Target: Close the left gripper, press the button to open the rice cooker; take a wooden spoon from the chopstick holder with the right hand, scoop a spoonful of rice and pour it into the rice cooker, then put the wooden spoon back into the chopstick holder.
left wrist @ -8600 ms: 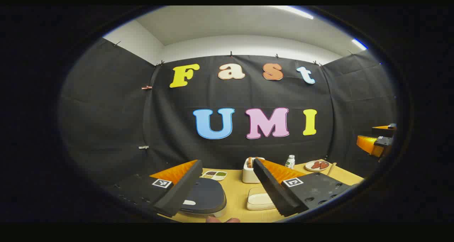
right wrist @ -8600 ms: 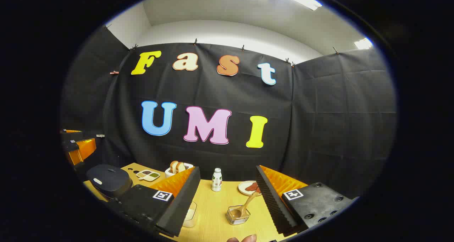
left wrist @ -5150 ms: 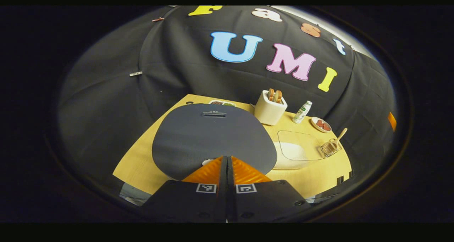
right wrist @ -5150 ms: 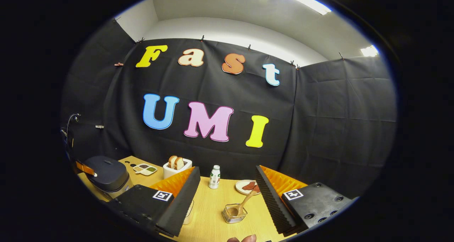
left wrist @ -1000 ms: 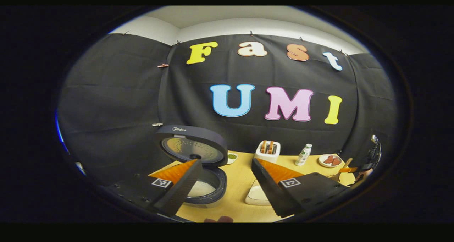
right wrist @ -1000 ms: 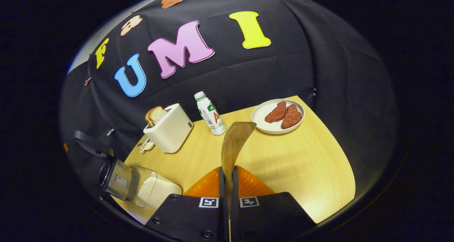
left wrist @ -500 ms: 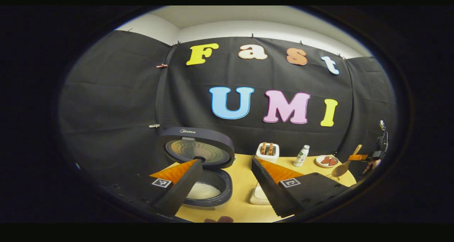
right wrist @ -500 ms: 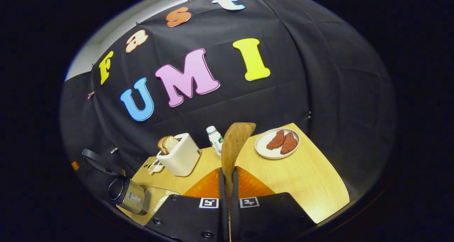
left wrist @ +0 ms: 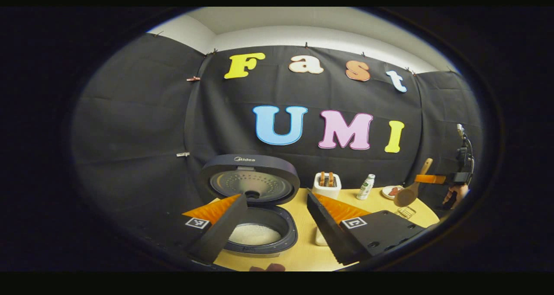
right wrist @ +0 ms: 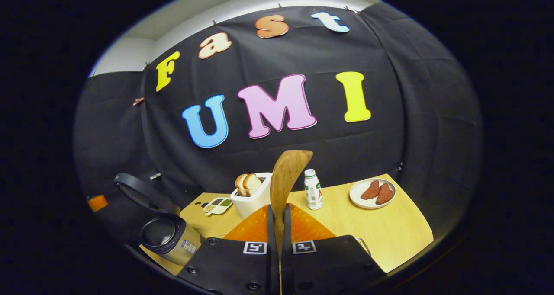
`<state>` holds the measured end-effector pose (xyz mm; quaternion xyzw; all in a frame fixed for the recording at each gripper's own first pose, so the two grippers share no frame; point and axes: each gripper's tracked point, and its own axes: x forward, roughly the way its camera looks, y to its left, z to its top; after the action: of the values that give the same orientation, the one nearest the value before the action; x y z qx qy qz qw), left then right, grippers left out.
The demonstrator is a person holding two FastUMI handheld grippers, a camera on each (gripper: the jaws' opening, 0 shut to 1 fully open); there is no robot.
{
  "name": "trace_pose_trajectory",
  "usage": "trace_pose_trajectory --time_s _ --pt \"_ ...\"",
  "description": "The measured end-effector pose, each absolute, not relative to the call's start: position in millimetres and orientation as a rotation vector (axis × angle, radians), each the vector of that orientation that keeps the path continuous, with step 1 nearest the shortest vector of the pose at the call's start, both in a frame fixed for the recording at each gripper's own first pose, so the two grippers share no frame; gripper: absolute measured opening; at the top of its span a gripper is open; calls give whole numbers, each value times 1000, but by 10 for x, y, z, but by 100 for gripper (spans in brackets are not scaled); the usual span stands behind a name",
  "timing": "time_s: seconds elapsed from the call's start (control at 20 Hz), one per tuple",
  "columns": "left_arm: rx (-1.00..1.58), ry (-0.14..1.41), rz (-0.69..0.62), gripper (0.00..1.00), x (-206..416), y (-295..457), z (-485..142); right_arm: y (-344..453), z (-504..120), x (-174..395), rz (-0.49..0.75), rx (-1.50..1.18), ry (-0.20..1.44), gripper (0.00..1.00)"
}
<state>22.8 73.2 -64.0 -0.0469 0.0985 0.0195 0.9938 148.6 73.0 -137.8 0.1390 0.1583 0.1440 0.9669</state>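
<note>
A: Setting: black-cloth booth; one wooden table (right wrist: 389,234).

B: Task items?

A: One cooker (left wrist: 255,208), lid up, white rice in its pot, at the table's left end; one spoon (right wrist: 283,182), handle pinched between the closed fingers of the right gripper (right wrist: 277,226), bowl raised ahead of them, clear of the table; in the left gripper view the spoon (left wrist: 411,191) hangs above one wire holder (left wrist: 405,212) at the far right.

B: The other gripper?

A: Left gripper (left wrist: 277,213): fingers wide apart, empty; cooker just beyond and below its left finger.

B: Remaining stock?

A: One toaster (right wrist: 253,200) with two slices; one bottle (right wrist: 312,190); one plate (right wrist: 361,202) with two red pieces; one divided dish (right wrist: 217,205); one white-filled container (left wrist: 320,236), partly hidden behind the left gripper's right finger.
</note>
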Motion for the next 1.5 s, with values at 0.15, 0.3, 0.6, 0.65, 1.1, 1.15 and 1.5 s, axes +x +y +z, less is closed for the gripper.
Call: trace_pose_trajectory --time_s 0.15,0.3,0.6,0.65,1.1,1.15,1.5 --pt "-110 204 29 95 237 822 -701 1157 -1558 1449 286 176 336 7" --pt "-115 207 22 95 255 894 -748 1557 -1833 1387 315 80 373 7" --pt "-129 220 8 92 301 1009 -855 1851 -2565 1422 259 -99 477 7" --pt "-127 224 7 92 295 1031 -870 1882 -2653 1445 253 -124 484 7" --pt "-117 241 27 95 173 1272 -958 2080 -3243 1401 202 -192 617 7" --pt "-126 237 29 92 159 1295 -951 2128 -3222 1384 197 -165 627 7" --pt "-141 241 48 95 48 1374 -999 2434 -3244 1330 174 135 722 7"
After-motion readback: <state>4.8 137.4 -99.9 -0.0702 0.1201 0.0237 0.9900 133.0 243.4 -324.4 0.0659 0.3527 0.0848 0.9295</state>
